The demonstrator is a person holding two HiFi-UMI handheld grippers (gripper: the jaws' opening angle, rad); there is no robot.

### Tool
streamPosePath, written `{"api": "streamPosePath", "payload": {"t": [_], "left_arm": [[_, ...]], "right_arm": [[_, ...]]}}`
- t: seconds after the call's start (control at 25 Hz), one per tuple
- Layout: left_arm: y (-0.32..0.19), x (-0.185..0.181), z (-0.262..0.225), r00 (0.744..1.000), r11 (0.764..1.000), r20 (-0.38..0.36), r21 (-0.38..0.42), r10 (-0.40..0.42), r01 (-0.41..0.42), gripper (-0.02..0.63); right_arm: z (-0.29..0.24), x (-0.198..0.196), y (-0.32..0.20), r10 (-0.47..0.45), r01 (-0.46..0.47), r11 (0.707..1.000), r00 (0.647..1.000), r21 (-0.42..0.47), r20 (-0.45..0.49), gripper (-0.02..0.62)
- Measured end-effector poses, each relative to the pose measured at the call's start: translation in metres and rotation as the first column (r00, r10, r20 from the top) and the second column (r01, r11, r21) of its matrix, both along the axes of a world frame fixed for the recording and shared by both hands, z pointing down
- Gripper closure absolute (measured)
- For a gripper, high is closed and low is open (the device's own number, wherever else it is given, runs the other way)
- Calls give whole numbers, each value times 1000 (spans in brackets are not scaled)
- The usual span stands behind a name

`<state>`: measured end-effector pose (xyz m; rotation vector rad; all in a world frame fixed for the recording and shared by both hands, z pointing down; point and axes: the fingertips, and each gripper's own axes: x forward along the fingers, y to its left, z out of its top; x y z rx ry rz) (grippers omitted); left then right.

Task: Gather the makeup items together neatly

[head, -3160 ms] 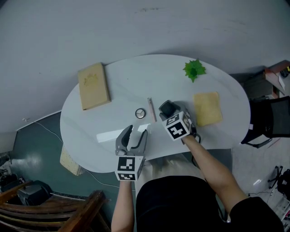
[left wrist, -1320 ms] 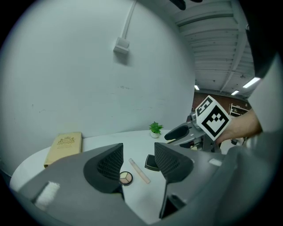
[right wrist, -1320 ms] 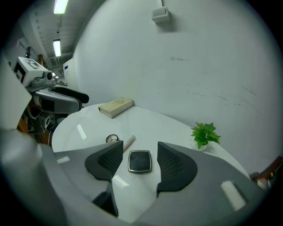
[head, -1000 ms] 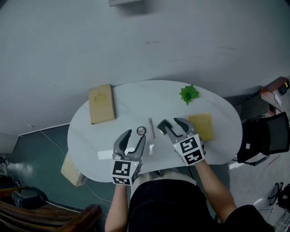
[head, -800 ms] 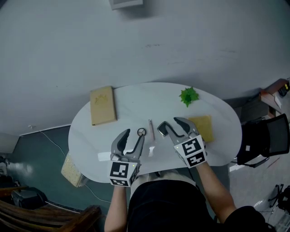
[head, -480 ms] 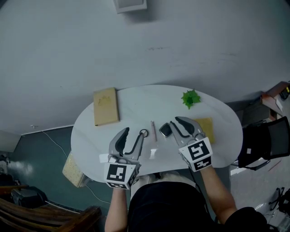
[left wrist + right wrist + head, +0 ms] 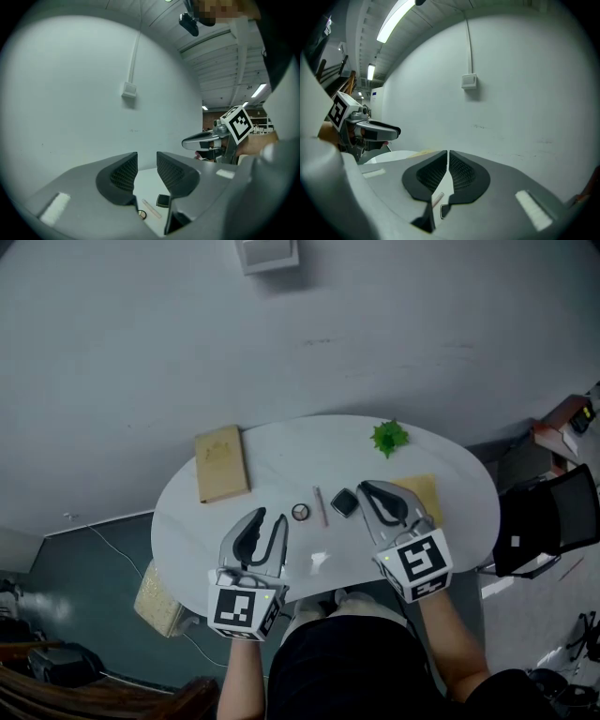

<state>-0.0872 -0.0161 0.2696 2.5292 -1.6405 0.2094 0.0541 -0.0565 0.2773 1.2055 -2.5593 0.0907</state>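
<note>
In the head view, the left gripper is hovering over the near side of the white table, its jaws standing apart around nothing after just closing partway. The right gripper is hanging with its jaws brought together, empty. Between the two grippers the makeup items are lying in a close row: a small round case, a thin pink stick and a dark square compact, the compact just beside the right gripper's tips. A tan book, a green leaf and a tan pad are lying farther out. In the left gripper view, the round case, stick and compact are showing below the parted jaws. In the right gripper view, the stick and compact are showing beneath the closed jaws, nothing pinched.
</note>
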Motion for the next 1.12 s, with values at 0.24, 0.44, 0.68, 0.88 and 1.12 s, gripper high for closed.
{"api": "streamPosePath", "payload": {"t": [0.24,0.44,0.68,0.88,1.12], "left_arm": [[35,-6,-8,1000,1000,-20,-5,24,-24,528],[70,-13,-12,999,999,-29,-15,31,-32,555],[106,-20,-16,999,1000,-44,-7,29,-30,591],[127,-22,-14,997,999,-71,10,36,-36,609],[143,-11,-17,995,998,-73,25,64,-62,609]], "right_arm": [[-13,1,44,37,-37,999,999,16,32,577],[-17,-1,86,61,-61,998,998,10,36,583],[-17,3,130,100,-100,995,994,4,52,584],[-15,7,161,126,-126,992,990,3,64,585],[-12,19,182,150,-150,989,986,-5,68,586]]}}
